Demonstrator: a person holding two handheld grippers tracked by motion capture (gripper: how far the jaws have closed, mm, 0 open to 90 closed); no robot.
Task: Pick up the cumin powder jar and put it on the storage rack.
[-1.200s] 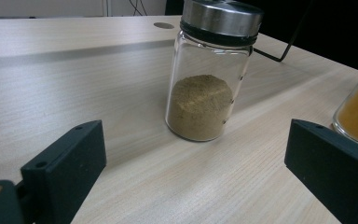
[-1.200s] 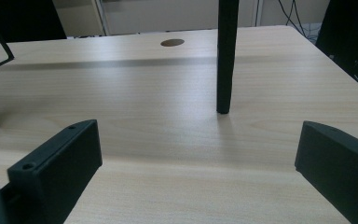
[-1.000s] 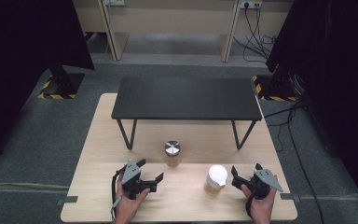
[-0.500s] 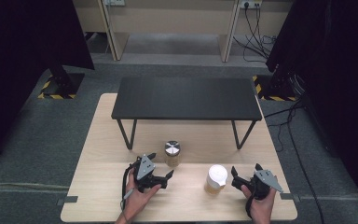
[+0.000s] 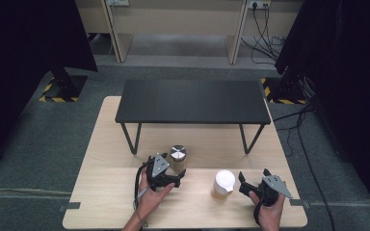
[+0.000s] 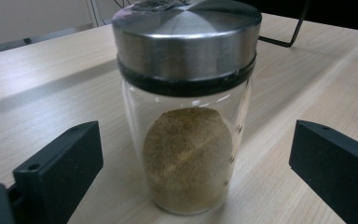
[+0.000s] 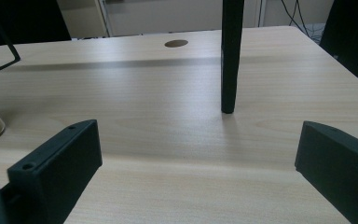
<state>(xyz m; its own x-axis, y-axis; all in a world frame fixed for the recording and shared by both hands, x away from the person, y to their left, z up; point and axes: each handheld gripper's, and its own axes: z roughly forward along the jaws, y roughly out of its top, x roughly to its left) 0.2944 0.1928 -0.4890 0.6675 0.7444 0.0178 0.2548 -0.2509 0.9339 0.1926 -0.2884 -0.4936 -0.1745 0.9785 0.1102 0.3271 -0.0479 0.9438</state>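
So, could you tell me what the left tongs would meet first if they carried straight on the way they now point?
The left tongs stand open and aim at the metal-lidded glass jar of brown powder, which sits centred between their jaws. Going straight on, they would meet that jar first; it looks close, though exact depth is unclear.

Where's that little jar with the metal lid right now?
In the high view the jar stands on the wooden table just in front of the black bench, left of the white-lidded jar; the left gripper has it between open jaws.
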